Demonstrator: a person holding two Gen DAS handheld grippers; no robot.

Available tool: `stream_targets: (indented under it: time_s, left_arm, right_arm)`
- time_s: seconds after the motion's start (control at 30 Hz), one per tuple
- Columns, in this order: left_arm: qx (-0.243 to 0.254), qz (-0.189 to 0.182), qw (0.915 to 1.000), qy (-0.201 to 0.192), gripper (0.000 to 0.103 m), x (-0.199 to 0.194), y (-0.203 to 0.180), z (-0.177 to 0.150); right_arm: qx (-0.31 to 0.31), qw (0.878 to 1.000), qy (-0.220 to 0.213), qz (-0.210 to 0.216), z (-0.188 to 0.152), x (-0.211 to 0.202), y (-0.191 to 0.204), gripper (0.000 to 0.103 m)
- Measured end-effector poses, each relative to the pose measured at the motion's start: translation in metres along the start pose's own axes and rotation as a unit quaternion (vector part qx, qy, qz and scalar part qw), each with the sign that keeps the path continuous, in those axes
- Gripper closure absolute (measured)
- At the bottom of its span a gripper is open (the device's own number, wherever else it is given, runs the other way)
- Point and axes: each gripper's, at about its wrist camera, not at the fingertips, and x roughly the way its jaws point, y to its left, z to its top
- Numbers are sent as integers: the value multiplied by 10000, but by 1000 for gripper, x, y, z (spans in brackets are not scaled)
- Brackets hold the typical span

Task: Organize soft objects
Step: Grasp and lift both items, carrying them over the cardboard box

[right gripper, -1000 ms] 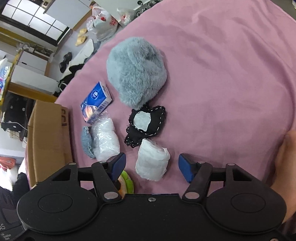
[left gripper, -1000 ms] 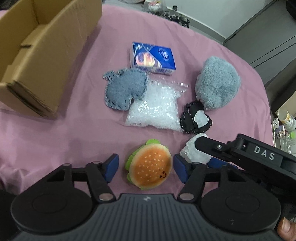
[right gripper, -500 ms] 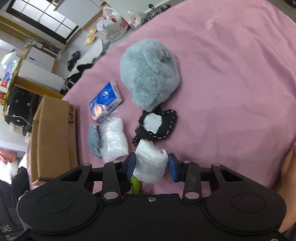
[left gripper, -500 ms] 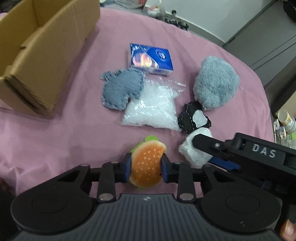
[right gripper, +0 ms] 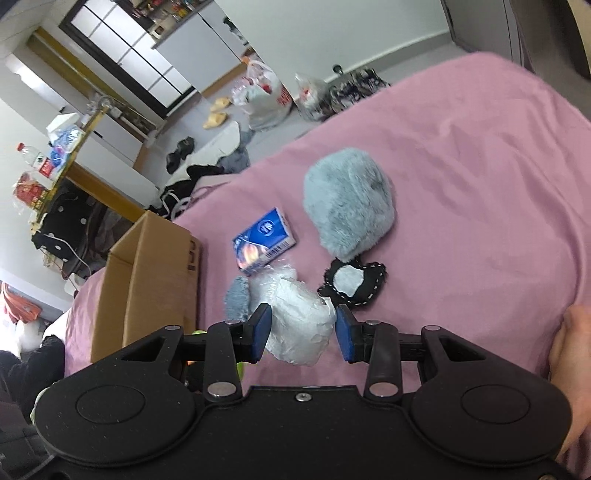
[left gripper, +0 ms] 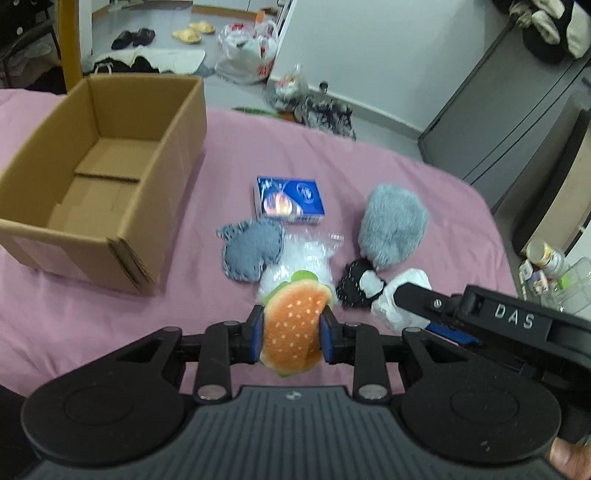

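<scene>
Your left claw (left gripper: 291, 338) pinches the orange plush burger (left gripper: 293, 325), hiding its underside; your right claw (right gripper: 301, 332) grips the crinkled white plastic bundle (right gripper: 299, 328). At ten o'clock, the open brown cardboard box (left gripper: 122, 254) sits empty on the pink-covered desk (left gripper: 92, 317).

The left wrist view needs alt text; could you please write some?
The left tool grips a plush hamburger above a pink cloth, with an open cardboard box at left and other soft items behind.

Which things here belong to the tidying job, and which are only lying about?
Job:
- burger plush, in the left gripper
- white bundle, in the right gripper
- fluffy grey plush
- grey heart
- black heart
- cardboard box

Lying about:
- shopping bags on the floor
- slippers
</scene>
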Motion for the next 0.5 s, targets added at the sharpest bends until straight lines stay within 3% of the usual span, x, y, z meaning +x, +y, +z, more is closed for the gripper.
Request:
stream_targets:
  time_s: [0.5]
  left_arm:
    - [441, -167, 9961, -751, 74, -58, 5, 13]
  right_arm:
    - [-558, 9967, -581, -119, -3, -32, 51, 66]
